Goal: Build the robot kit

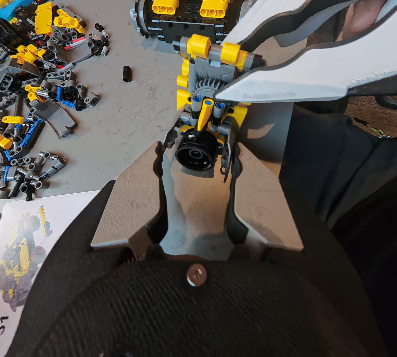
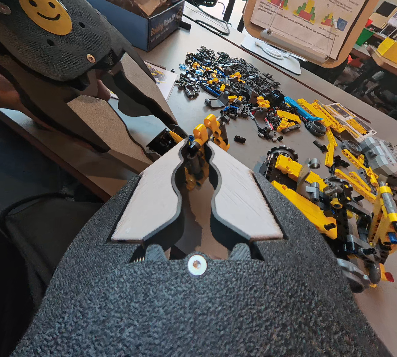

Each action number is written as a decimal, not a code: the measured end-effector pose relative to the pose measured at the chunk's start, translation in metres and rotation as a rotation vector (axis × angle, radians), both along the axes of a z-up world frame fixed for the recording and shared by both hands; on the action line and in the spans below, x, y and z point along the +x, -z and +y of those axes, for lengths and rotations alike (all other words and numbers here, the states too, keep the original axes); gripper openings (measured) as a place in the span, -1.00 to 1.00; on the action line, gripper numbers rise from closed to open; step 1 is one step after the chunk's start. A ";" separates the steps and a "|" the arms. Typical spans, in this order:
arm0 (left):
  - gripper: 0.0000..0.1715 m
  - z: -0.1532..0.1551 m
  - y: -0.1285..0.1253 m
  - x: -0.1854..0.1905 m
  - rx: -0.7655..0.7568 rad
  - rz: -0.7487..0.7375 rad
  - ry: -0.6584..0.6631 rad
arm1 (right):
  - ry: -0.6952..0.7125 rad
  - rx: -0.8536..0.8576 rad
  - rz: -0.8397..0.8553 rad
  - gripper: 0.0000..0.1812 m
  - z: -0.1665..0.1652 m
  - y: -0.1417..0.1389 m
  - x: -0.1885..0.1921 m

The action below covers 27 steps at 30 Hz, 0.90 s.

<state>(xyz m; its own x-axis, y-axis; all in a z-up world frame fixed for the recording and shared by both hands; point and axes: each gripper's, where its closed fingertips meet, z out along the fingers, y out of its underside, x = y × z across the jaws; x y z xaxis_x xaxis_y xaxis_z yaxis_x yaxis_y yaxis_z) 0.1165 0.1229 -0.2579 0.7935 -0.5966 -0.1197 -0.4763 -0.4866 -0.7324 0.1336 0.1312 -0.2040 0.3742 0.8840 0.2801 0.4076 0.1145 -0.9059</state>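
**Both grippers hold one small module above the table**

The left gripper (image 1: 196,153) is clenched on the near end of a yellow and grey module (image 1: 211,72). Its two fingers (image 1: 137,192) press on the grey side pieces, and a black wheel (image 1: 195,154) sits between them, facing the camera.

The right gripper (image 2: 196,145) comes in from the right and grasps the far end of the same module. In the right wrist view its white fingers (image 2: 154,196) stand close together around the grey and yellow bars there. In the left wrist view one of these fingers lies just beside a grey gear (image 1: 205,87) and the other touches the yellow sleeves on the top bar. So the module is carried by both grippers, at the near right edge of the table (image 1: 129,110). I cannot tell if it touches the table.

Far behind the module stands a half-built yellow vehicle (image 1: 189,3). To the left lies a heap of loose parts (image 1: 43,67), and one black pin (image 1: 127,73) lies apart from it, between the heap and the module. A booklet (image 1: 21,239) lies at the near left. In the right wrist view, a blue box (image 2: 150,24) and a sheet on a stand (image 2: 311,3) are at the far side.
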 end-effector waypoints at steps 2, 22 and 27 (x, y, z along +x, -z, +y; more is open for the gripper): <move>-0.27 0.002 -0.004 -0.001 0.042 0.016 0.002 | 0.000 0.043 -0.020 -0.85 -0.001 -0.004 0.000; -0.31 0.008 -0.044 -0.012 0.248 -0.140 -0.007 | -0.015 0.098 0.021 -0.83 -0.001 -0.046 -0.020; -0.32 0.010 -0.049 -0.018 0.263 -0.179 -0.032 | -0.041 0.010 0.127 -0.74 -0.002 -0.057 -0.014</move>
